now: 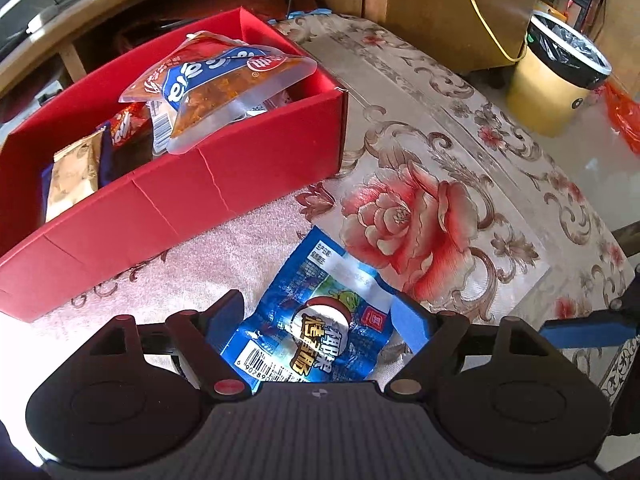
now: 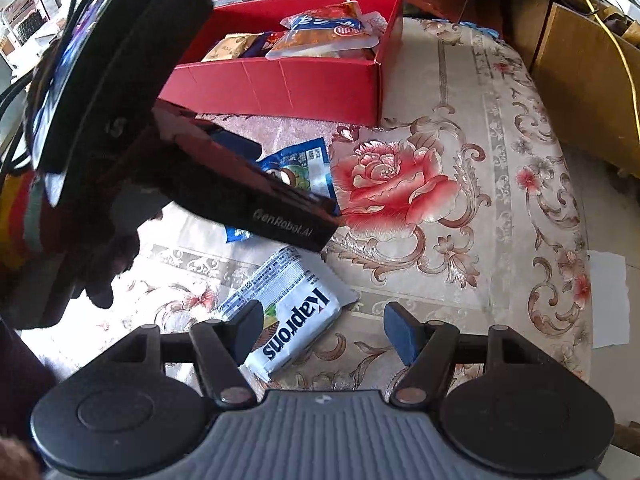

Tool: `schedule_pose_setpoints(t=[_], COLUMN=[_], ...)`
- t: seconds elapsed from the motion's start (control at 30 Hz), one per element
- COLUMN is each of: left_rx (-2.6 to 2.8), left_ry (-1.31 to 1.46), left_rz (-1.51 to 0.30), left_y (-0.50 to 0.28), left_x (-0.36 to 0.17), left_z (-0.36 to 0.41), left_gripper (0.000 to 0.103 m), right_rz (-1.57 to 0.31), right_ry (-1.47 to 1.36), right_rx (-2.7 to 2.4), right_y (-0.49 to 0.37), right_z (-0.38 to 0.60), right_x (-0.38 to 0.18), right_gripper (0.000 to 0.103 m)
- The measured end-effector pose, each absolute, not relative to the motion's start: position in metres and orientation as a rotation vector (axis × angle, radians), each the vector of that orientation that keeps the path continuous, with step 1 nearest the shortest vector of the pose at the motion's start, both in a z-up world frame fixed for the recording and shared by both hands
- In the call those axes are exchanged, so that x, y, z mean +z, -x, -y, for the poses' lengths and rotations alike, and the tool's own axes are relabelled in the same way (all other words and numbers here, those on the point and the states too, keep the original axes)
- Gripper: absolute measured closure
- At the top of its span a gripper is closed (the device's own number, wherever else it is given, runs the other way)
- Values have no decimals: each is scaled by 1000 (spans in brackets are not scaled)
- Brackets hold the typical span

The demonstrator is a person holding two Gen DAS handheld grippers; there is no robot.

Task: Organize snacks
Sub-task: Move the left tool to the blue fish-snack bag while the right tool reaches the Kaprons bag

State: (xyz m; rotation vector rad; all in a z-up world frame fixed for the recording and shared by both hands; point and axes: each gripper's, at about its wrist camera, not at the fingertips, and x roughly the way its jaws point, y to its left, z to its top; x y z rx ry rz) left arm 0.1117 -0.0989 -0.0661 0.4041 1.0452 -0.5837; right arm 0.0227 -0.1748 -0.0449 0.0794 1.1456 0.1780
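The left gripper (image 1: pixel 320 312) hangs over a blue snack packet (image 1: pixel 316 312) that lies flat on the table (image 1: pixel 460 128), which is covered with a flowered cloth. Its jaws stand wide open, one on each side of the packet, and the pads do not press on it, so it holds nothing. The long axis of the packet runs away from the gripper, about along the direction the fingers point, so the jaws would close across its short width. This looks like a good line for a grasp.

The right gripper (image 2: pixel 322 324) is also open, about half way, and holds nothing. A white packet (image 2: pixel 292 312) lies under its left finger and reaches into the gap between the jaws. The packet is turned at a slant to the jaws, and most of it lies toward the left finger, so the right gripper probably needs to shift a little to that side before it closes.

Each hand is nearer to its own packet; the left gripper lies between the right one and the red box (image 1: pixel 240 176), which already holds several snacks.

The white packet carries the word "Kaprons", seen upside down. The blue packet has Chinese characters and a barcode. The housing of the left gripper reads "GenRobot.AI".
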Motion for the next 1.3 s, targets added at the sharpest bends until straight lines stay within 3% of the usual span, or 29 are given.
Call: schedule_pose_setpoints(t=[0.67,1.3], left_rx=[-553,-492], left_ry=[-418,-357], left_rz=[-1028,-1078], left_y=[-95,-73], left_x=[-56,-55], left_z=[88,43], left_gripper=[36,36], right_rz=[-1168,-1185], right_ry=[-45,-6], right_rx=[182,159], right_y=[-28,-30], right_z=[170,168], right_x=[-51,-58], right_gripper=[43,39])
